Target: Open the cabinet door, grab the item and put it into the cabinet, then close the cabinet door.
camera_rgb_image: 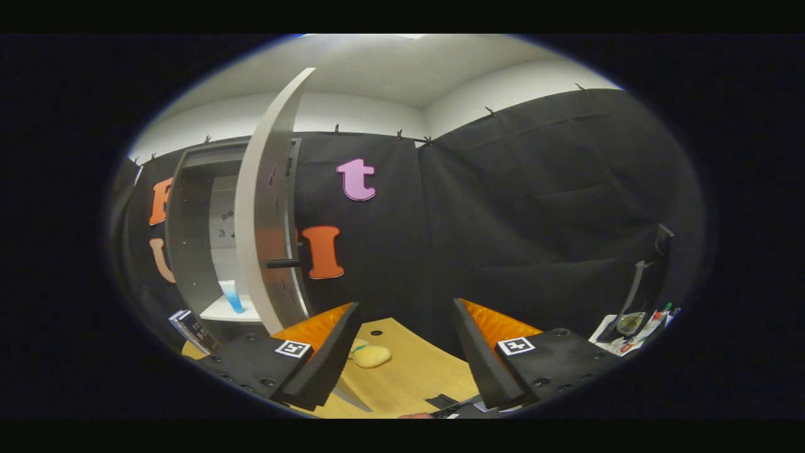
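Observation:
The grey cabinet point(188, 220) stands beyond the left finger, its door point(267, 207) swung open edge-on toward me, with a dark bar handle point(283, 263) sticking out of it. Inside, a blue-and-white item point(231, 296) rests on the white shelf point(217, 309). A small pale yellow item point(371, 356) lies on the wooden table point(409, 377), just ahead of the left finger. My gripper point(402, 358) is open, its fingers wide apart with nothing between them.
A stack of dark booklets point(192, 330) lies at the cabinet's foot. Beyond the right finger stand a dark stand point(641, 283) and a white tray with pens and small things point(629, 333). Black cloth walls close the back.

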Motion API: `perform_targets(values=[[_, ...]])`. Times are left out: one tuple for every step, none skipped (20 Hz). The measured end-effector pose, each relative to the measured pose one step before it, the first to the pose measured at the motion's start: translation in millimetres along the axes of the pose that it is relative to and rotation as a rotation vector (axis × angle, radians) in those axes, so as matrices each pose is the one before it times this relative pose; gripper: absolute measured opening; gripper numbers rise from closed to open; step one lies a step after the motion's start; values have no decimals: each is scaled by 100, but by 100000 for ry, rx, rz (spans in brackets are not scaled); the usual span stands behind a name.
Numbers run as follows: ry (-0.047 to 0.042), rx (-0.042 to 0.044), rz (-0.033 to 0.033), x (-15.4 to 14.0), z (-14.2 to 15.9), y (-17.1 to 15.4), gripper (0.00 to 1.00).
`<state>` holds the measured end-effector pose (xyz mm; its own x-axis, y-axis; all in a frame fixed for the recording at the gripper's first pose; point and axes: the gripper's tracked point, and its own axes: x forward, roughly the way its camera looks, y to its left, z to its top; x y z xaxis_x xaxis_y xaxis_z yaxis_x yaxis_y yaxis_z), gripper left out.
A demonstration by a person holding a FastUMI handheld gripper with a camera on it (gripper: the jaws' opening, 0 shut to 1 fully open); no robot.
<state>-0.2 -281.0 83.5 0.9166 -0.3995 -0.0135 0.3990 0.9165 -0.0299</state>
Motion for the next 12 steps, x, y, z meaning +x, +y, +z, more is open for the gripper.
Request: perform_targets(values=[[-204, 432, 349, 715, -25, -62, 93], [166, -96, -147, 669, -114, -128, 93], [518, -2, 156, 757, -268, 11, 92], [428, 209, 782, 425, -215, 212, 91], [206, 348, 806, 438, -68, 354, 90], [319, 294, 1020, 294, -25, 380, 88], [348, 111, 900, 167, -111, 401, 88], [-519, 128, 1677, 172, -59, 399, 88], [-72, -600, 1217, 60, -139, 590, 89], [-952, -1643, -706, -141, 46, -150, 88], [-822, -904, -339, 244, 62, -201, 88], [-280, -49, -447, -141, -83, 18, 88]])
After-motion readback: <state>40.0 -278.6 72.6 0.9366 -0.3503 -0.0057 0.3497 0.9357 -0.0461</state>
